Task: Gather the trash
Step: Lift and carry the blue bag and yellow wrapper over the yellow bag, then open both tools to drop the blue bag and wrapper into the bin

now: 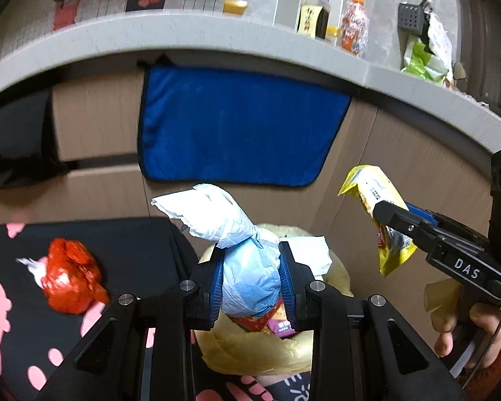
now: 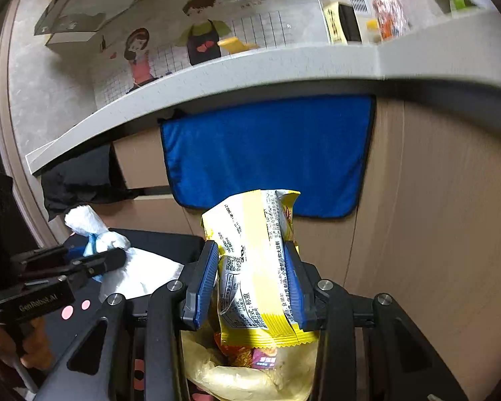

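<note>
Clamping wrapper (image 2: pixel 255 267), right gripper (image 2: pixel 255 277)

The left gripper (image 1: pixel 250 275) pointed forward and downward, its two blue-padded fingers (image 1: pixel 217 284) closed against a knotted white and pale-blue bag (image 1: pixel 247 267) held between them. The right gripper (image 2: pixel 255 282) pointed forward and downward, its blue pads (image 2: pixel 203 284) pressed against both sides of a yellow snack wrapper (image 2: pixel 254 267) held upright between them. In the left wrist view, the right gripper entered from the right edge, angled up and to the left, with the person's right hand (image 1: pixel 477 330) wrapped around its handle. In the right wrist view, the left gripper entered from the left edge, with the left hand (image 2: pixel 23 344) below its body.
</note>
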Demonstrator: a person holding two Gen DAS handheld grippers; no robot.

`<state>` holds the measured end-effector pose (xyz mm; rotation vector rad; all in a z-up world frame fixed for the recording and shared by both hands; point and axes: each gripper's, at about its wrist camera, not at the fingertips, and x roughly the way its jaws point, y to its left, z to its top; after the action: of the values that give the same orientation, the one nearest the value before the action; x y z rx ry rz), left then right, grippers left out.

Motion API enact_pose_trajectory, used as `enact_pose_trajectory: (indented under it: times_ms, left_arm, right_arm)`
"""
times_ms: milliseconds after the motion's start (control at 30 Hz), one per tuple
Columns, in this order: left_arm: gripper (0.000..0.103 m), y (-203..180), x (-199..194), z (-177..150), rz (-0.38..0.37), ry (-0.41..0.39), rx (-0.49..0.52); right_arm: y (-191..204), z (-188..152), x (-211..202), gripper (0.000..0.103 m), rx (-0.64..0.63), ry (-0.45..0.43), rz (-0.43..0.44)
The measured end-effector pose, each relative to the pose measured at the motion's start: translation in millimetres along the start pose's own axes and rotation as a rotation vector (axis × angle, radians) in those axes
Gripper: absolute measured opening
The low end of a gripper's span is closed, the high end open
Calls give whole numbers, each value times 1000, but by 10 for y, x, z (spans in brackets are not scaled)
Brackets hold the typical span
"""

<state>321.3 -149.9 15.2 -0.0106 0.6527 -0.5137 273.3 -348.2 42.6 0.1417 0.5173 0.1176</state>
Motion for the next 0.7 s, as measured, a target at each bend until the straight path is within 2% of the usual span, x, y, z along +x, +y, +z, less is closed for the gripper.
enact_pose_trajectory:
  times_ms: [333, 700]
  left_arm:
    - [31, 101, 477, -179, -11, 79, -27]
    - [31, 169, 634, -261, -18, 114, -28]
  right_arm:
    - [-143, -204, 368, 36, 48, 77, 15]
    - [-95, -342, 604, 36, 10, 120, -31]
